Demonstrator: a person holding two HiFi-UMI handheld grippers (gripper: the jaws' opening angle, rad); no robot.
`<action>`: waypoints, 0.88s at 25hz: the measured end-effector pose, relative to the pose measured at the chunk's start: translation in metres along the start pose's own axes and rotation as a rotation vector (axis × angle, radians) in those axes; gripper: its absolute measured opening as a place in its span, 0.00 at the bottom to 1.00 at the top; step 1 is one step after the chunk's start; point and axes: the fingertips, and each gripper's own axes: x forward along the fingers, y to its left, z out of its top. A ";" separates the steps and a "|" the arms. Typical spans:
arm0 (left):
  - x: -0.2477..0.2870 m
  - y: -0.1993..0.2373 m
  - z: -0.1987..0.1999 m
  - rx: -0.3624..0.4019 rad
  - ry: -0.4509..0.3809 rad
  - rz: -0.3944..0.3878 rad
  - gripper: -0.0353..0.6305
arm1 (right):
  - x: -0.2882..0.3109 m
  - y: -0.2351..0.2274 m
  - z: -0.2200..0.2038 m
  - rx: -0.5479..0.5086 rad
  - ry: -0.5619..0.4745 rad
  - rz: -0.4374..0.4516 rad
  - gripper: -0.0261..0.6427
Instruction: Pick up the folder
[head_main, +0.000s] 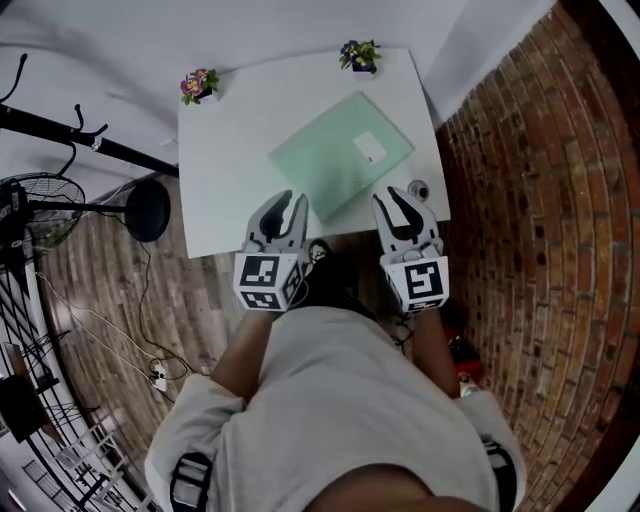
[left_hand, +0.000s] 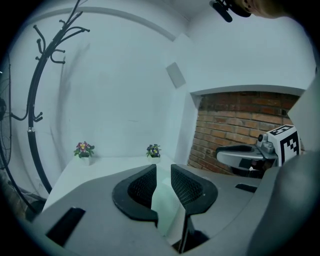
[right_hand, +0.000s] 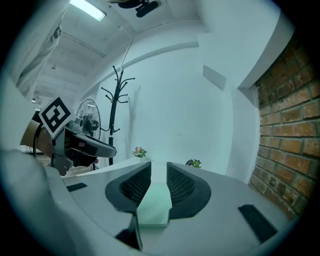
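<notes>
Now the pale green folder (head_main: 340, 152) is seen lying flat on the white worktop (head_main: 230, 150), just ahead of both tongs. The left tongs (head_main: 292, 200) and the right tongs (head_main: 400, 195) are held slightly apart, with nothing gripped.

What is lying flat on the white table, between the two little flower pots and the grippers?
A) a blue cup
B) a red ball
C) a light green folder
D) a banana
C: the light green folder lies flat on the white table, with a small white label on its top.
</notes>
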 end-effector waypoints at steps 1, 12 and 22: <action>0.007 0.007 0.003 -0.003 0.000 0.000 0.20 | 0.010 -0.004 0.002 0.001 0.002 -0.002 0.18; 0.062 0.064 0.027 -0.033 -0.005 0.003 0.20 | 0.083 -0.026 0.009 -0.003 0.058 0.013 0.19; 0.069 0.088 0.021 -0.060 0.025 0.045 0.20 | 0.112 -0.040 0.003 0.013 0.088 0.052 0.19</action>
